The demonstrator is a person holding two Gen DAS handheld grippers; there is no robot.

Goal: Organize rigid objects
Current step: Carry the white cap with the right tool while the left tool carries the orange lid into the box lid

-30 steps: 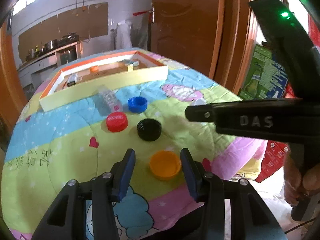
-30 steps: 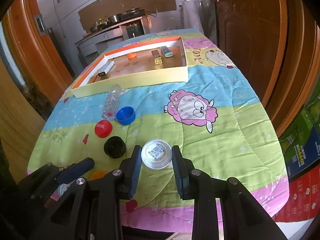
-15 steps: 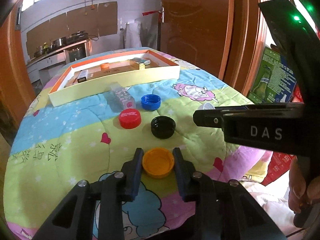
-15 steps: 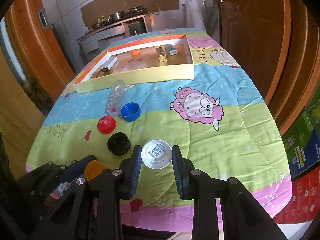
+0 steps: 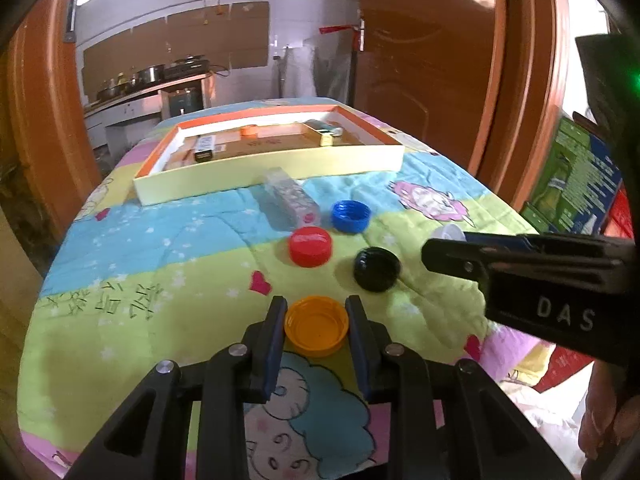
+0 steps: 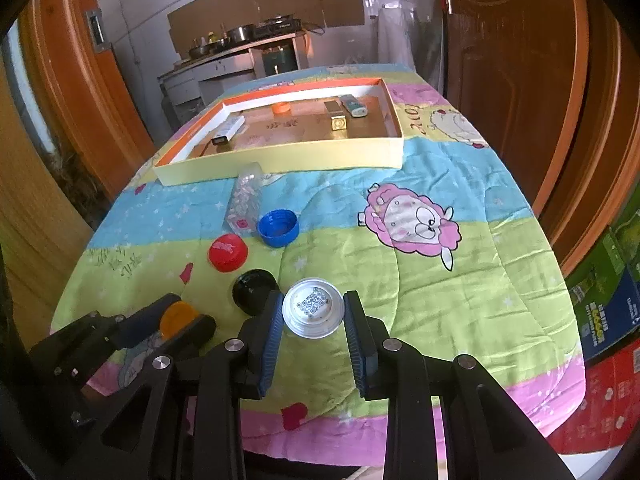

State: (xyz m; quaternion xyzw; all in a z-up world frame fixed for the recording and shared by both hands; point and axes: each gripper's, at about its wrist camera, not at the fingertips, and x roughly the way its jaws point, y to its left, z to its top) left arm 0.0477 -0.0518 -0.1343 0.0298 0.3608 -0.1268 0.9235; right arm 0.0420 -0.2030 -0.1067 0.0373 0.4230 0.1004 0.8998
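My left gripper (image 5: 316, 322) is shut on an orange bottle cap (image 5: 316, 330), hollow side up, just over the quilt. My right gripper (image 6: 313, 312) is shut on a white cap (image 6: 313, 313) with a printed code inside. On the quilt beyond lie a black cap (image 5: 376, 269), a red cap (image 5: 311, 246), a blue cap (image 5: 351, 216) and a clear plastic bottle (image 5: 289, 200) on its side. In the right wrist view the left gripper (image 6: 176, 322) shows at lower left with the orange cap (image 6: 178, 318) between its fingers.
A shallow orange-rimmed cardboard tray (image 6: 280, 160) sits at the table's far end with an orange cap (image 6: 281, 109), a small box (image 6: 338, 118) and other small items inside. A wooden door (image 5: 432, 60) and cartons (image 5: 576, 184) stand on the right. A hand (image 5: 608, 412) grips the right tool.
The left gripper's fingers have closed around the orange cap, and it has moved slightly with the cap. The right gripper stays shut on the white cap, unmoved.
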